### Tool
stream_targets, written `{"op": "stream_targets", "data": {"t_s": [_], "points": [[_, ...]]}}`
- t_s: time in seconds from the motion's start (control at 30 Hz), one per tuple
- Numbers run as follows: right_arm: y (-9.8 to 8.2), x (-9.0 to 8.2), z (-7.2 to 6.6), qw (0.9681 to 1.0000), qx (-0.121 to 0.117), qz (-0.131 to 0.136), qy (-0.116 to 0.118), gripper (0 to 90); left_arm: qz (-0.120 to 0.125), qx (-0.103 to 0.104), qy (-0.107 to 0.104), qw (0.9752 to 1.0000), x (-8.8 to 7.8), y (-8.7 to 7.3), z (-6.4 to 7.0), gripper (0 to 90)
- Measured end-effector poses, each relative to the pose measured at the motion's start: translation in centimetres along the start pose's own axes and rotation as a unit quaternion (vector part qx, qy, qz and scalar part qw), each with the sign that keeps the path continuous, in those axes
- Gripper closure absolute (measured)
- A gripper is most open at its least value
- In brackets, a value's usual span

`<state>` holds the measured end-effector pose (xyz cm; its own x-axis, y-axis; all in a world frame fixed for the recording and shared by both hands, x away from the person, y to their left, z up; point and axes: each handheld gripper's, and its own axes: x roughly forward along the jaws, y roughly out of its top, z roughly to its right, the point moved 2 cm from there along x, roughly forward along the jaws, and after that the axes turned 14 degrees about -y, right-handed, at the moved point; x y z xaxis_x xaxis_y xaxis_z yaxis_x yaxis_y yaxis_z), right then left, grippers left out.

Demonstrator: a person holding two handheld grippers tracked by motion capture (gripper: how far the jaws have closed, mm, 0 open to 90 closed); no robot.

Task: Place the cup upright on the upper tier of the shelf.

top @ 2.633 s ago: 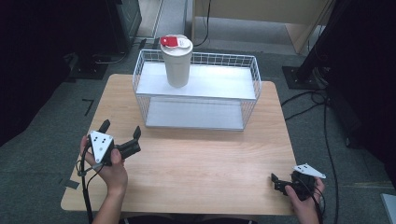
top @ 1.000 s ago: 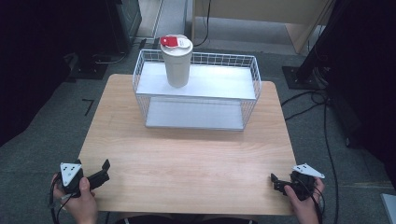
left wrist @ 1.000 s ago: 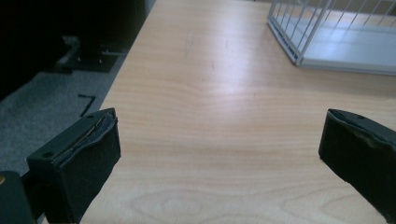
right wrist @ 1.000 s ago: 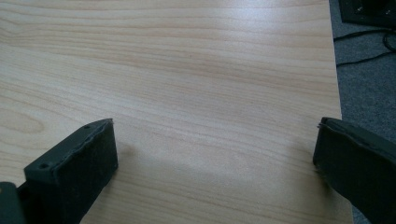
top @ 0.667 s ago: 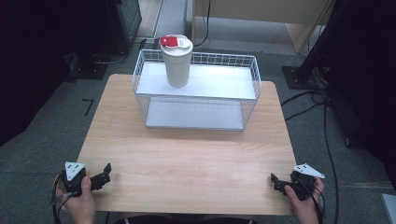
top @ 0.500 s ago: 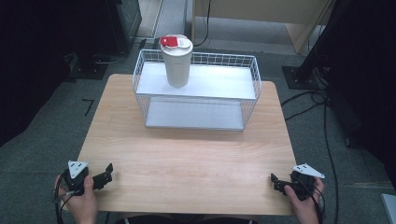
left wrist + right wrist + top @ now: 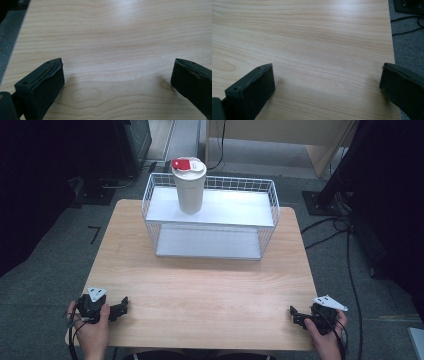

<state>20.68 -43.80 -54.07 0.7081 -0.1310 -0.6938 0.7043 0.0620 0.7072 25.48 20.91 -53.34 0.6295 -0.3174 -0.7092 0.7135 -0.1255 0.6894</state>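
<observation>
At the table's [image 7: 200,290] near-left corner, the left gripper [image 7: 121,306] rests low over bare wood, jaws spread wide and holding nothing. Farther back, a cream cup [image 7: 190,187] with a red-tabbed lid stands upright on the upper shelf of a white wire basket [image 7: 210,250], well apart from both hands. At the near-right corner, the right gripper [image 7: 295,316] likewise sits released and empty.

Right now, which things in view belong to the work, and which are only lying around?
Belongs to the work:
- cup with red-marked lid, upright on the top shelf
- white wire rack
- left tool, open
- right tool, open

Only around:
- cables on the floor
- black stand base
</observation>
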Motion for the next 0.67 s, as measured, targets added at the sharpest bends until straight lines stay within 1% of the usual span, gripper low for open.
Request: {"op": "stream_targets", "data": {"t_s": [0.1,0.67], "points": [[0.01,0.01,0.02,1.0,0.001,0.001,0.001,0.0,-0.001,-0.005,-0.008,1.0,0.03,0.02,-0.13,0.0],[0.0,0.0,0.04,1.0,0.002,0.001,0.002,0.0,-0.002,-0.003,-0.01,0.9999,0.07,0.06,-0.16,0.0]]}}
